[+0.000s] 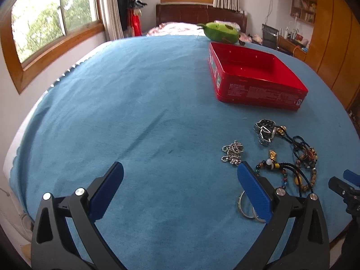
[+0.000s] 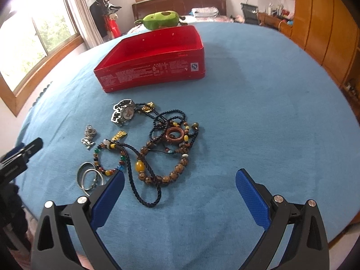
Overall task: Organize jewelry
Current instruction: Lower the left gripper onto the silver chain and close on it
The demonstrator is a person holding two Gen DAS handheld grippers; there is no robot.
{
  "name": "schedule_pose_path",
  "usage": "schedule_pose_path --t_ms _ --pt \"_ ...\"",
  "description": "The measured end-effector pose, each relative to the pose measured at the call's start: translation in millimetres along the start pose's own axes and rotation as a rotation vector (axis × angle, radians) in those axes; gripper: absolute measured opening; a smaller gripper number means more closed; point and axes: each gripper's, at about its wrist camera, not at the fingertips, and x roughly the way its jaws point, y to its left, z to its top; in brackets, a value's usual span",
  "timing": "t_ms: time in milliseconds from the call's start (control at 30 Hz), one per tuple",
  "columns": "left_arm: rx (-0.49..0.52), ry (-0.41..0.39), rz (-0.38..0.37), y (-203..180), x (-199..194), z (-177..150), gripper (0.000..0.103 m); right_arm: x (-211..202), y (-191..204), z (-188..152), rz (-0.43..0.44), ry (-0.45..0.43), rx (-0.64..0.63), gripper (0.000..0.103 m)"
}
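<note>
On the blue-covered surface [image 2: 247,90], a heap of jewelry is spread: a watch [image 2: 124,112], a silver chain [image 2: 89,136], bead bracelets [image 2: 166,157] and silver bangles [image 2: 88,177], just in front of an open red box [image 2: 155,67]. Both the left gripper [image 1: 180,189] and right gripper [image 2: 180,193] are held wide apart, gripping nothing, above the cloth.

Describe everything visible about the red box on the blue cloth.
The red box is an open, lidless rectangular container, seemingly glossy metal or plastic. Its inside looks empty. Small white print covers the near outer wall, with a small square logo at one end. It sits flat on the blue cloth, beyond the jewelry, with a green plush toy behind it. No jewelry or gripper touches it.
</note>
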Motion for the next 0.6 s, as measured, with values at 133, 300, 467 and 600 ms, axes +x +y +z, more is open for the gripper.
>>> schedule_pose_path --t_ms 133,300,467,600 --pt "0.000 0.051 -0.058 -4 11 10 0.100 4 -6 6 0.018 0.016 0.002 0.099" --pt "0.024 0.122 -0.120 -22 30 23 0.100 11 -17 15 0.073 0.035 0.034 0.099" --pt "0.059 0.190 -0.131 -45 54 29 0.100 16 -21 20 0.089 0.047 0.032 0.096" --pt "0.070 0.239 -0.134 -57 74 30 0.095 18 -25 22 0.089 0.039 0.029 0.092"
